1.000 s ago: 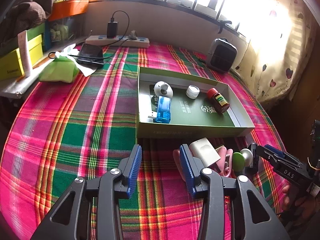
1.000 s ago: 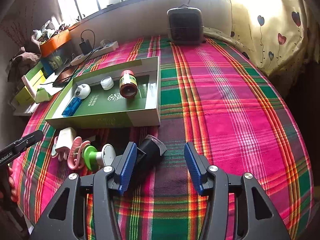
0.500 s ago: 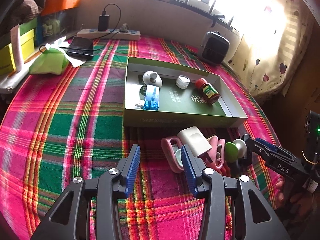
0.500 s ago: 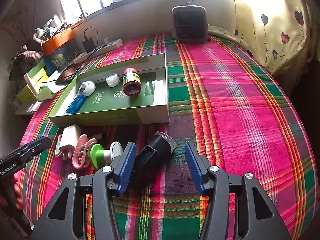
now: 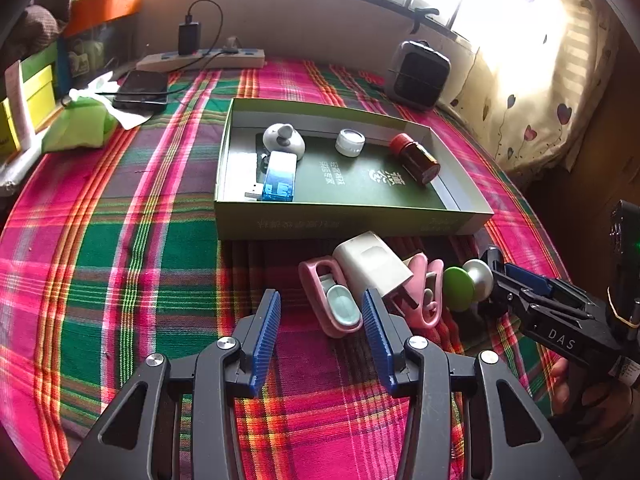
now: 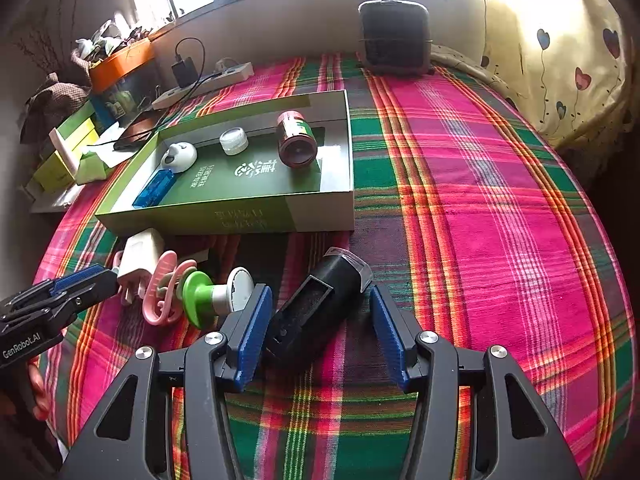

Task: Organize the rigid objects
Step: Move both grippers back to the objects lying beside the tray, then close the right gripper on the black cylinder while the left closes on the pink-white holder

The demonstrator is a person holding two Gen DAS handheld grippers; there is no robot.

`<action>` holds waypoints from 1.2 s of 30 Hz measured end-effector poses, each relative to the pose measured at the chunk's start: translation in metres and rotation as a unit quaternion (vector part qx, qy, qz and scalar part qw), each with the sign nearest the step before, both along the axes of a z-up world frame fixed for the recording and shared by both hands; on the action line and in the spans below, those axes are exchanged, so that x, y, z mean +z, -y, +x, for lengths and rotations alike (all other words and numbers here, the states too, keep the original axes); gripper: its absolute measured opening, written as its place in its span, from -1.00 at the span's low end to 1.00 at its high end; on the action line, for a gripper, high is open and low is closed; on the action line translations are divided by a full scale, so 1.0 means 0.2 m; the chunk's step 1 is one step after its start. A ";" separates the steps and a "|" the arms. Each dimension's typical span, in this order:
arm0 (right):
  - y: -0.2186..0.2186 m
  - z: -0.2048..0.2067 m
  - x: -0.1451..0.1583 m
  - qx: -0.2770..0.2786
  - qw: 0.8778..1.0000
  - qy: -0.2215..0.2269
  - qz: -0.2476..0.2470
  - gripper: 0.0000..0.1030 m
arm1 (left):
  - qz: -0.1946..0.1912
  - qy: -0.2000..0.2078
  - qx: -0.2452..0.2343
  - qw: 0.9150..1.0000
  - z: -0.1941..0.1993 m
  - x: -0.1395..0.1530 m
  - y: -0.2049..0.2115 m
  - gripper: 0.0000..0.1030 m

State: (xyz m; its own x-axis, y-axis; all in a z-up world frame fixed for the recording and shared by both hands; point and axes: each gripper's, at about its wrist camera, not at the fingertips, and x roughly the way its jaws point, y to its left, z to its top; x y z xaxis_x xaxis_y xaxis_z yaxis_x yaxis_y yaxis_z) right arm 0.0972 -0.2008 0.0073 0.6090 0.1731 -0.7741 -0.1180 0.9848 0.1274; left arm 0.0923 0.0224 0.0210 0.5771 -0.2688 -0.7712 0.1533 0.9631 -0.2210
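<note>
A green box tray (image 5: pixel 352 222) (image 6: pixel 240 216) holds a blue USB stick (image 5: pixel 280 178), a white round gadget (image 5: pixel 284 140), a small white cap (image 5: pixel 350 142) and a brown red-capped bottle (image 5: pixel 416 158). In front of it lie a white plug adapter (image 5: pixel 370 266), pink clips (image 5: pixel 332 300) and a green-and-white knob (image 6: pixel 212 294). My left gripper (image 5: pixel 320 312) is open, its right finger beside the pink clip and adapter. My right gripper (image 6: pixel 316 308) is open around a black cylinder (image 6: pixel 316 308) lying on the cloth between its fingers.
A plaid cloth (image 6: pixel 480 200) covers the table. A black heater (image 6: pixel 394 36) stands at the far edge. A power strip (image 5: pixel 200 60), a phone (image 5: pixel 140 90), a green cloth (image 5: pixel 80 126) and yellow boxes (image 5: pixel 36 96) crowd the far left.
Both grippers have pulled back and come lower. The clips and adapter now sit ahead of the left fingers, and the black cylinder lies deeper between the right fingers. Nothing was gripped.
</note>
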 end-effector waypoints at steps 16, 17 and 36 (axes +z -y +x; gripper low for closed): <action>0.10 -0.02 -0.02 -0.019 0.999 0.006 -0.050 0.01 | 0.028 -0.001 0.018 0.999 0.02 0.00 -0.02 -0.14; 0.10 -0.02 -0.02 -0.019 0.999 0.006 -0.051 0.01 | 0.029 -0.001 0.019 0.999 0.02 0.00 -0.02 -0.14; 0.09 -0.02 -0.02 -0.013 0.999 0.011 -0.047 0.01 | 0.068 -0.012 0.032 0.997 0.07 -0.04 0.03 -0.13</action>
